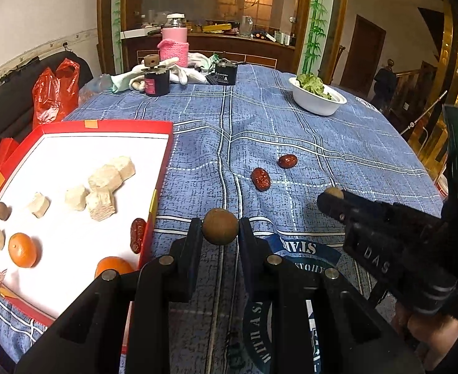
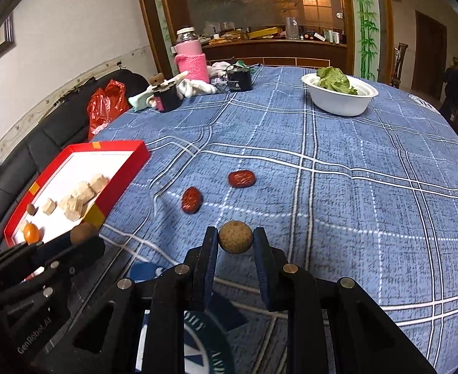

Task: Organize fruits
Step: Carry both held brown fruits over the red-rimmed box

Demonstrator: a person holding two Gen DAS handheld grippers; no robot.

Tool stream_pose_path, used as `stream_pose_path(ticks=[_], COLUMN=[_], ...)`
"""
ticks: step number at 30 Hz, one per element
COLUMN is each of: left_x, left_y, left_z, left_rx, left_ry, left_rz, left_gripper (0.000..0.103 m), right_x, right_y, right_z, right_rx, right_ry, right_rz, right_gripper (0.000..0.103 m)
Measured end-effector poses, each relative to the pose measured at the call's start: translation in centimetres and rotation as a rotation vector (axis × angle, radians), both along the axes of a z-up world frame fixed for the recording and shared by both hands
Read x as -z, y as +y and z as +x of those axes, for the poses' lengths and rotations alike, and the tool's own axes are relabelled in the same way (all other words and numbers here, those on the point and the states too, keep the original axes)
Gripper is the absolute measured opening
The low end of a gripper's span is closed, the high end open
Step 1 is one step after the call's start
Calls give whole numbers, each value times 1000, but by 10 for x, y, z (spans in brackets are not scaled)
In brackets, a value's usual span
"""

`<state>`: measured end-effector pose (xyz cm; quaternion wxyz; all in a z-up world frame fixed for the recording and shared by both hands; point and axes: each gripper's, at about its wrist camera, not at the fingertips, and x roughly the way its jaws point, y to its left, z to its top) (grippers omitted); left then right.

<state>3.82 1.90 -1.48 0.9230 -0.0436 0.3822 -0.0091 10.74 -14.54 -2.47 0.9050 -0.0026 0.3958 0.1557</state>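
My left gripper [image 1: 220,227] is shut on a round brown longan [image 1: 220,226], just right of the red tray [image 1: 163,168]. My right gripper [image 2: 235,237] is shut on a second longan [image 2: 235,237] above the cloth; it shows in the left wrist view [image 1: 333,198] at the right. Two red dates [image 1: 260,179] [image 1: 287,161] lie on the blue cloth ahead. The tray holds two oranges [image 1: 22,249], a date [image 1: 137,234], a dark longan [image 1: 2,210] and several pale blocks [image 1: 101,199].
A white bowl of greens [image 1: 317,95] stands at the far right. A pink-sleeved bottle [image 1: 173,42], dark jars [image 1: 156,82], a black box [image 1: 225,74] and white cloths sit at the far edge. A red bag [image 1: 55,90] lies on the sofa at the left.
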Motion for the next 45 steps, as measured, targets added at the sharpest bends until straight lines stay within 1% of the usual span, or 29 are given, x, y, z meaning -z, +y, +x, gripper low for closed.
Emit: stream_pose_path(ticks=[7, 18, 30, 39, 45], left_x=[-10, -19, -27, -33, -30], left_y=[9, 36, 56, 92, 111], left_z=[-8, -19, -27, -34, -31], left_rx=[-17, -93, -166, -258, -323], left_ry=[-16, -35, -53, -76, -55], left_rz=[-18, -28, -27, -47, -31], left_gripper=[21, 21, 21, 21, 21], right_x=[-7, -16, -24, -34, -42], right_y=[12, 35, 52, 56, 64], right_z=[-11, -23, -35, -40, -44], right_rx=[-31, -84, -151, -177, -211], right_ry=[-18, -45, -66, -82, -93], right_rz=[-8, -24, 6, 44, 72], right_gripper=[24, 24, 23, 23, 23])
